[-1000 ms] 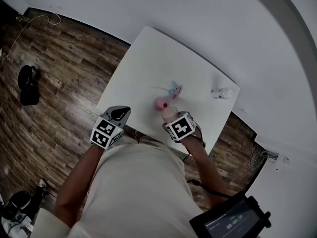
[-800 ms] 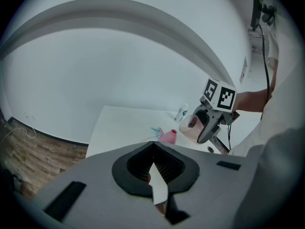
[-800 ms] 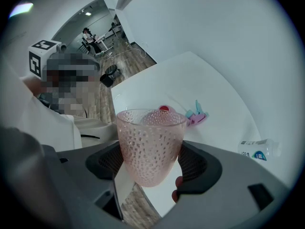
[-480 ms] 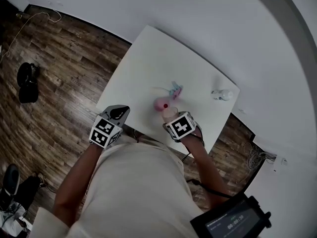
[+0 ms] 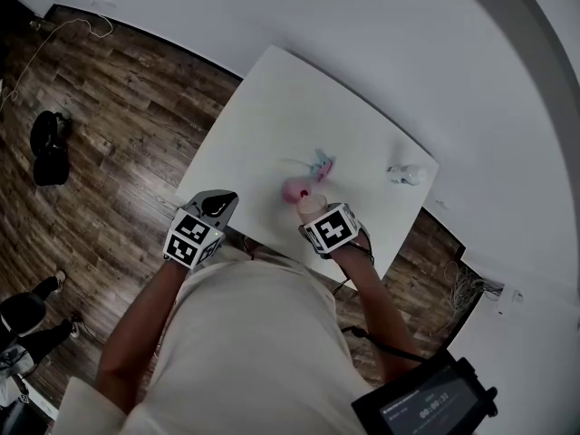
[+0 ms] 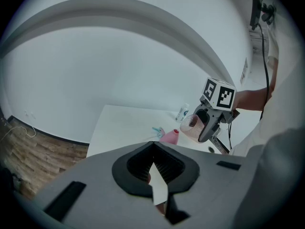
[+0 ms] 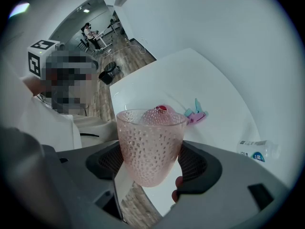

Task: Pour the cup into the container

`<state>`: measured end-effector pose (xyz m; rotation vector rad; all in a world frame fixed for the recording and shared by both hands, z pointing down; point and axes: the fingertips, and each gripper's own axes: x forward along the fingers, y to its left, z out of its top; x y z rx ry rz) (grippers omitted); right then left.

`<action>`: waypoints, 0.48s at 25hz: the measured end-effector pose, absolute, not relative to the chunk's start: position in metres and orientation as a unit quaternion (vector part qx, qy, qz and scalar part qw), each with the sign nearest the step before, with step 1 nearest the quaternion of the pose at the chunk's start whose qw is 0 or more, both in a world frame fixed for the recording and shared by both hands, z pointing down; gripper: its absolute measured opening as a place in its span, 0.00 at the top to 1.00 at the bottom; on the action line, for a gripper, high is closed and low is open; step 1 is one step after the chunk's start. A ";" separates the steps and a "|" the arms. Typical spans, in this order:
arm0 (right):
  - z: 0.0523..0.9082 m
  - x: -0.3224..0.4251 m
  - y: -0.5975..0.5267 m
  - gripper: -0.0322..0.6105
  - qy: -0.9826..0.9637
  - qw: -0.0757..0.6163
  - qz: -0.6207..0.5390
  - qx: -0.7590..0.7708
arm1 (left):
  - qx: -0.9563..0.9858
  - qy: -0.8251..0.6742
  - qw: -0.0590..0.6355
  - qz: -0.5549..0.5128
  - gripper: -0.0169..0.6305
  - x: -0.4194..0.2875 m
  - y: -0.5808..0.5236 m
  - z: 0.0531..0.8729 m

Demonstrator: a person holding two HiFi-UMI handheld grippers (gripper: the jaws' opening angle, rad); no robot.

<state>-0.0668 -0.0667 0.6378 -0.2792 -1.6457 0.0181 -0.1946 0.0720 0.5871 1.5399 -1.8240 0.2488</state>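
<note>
The right tongs [image 7: 150, 168] are closed on the lower wall of the cup [image 7: 150, 140], a pink dimpled tumbler that narrows toward its base. The pads grip it on both sides. The cup hangs over the near part of the desk [image 5: 272, 107], its mouth leaning toward the container [image 5: 293, 188]. That is a low pink thing with a red piece [image 7: 162, 109] on top, just beyond the cup's rim. I cannot make out what the cup holds.

The taper is the first risk. As the cup tips further its weight shifts toward the mouth, and a narrowing wall could creep out of the pads or turn between them.

The second risk is aim. The container looks small next to the cup's mouth, so a fast tilt would likely send the contents past it onto the desk. If the cup is too low, its rim could knock the container, which looks light and has nothing bracing it.

The left tongs [image 6: 155, 168] are shut and empty at the desk's near left edge, well apart from both. They cannot catch a slide.

A blue-pink piece [image 5: 320, 162] lies behind the container, where a spill could reach it. A bottle [image 5: 406, 172] lies far to the right, probably clear.
</note>
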 end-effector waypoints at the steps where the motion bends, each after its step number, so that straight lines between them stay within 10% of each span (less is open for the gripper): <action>1: 0.638 -0.067 -0.067 0.39 -0.730 0.672 0.008 -0.124 | 0.598 -0.708 0.363 0.097 0.96 -0.195 0.072 0.587; 12: 0.637 -0.066 -0.069 0.39 -0.724 0.679 0.006 -0.124 | 0.597 -0.708 0.364 0.094 0.96 -0.196 0.071 0.590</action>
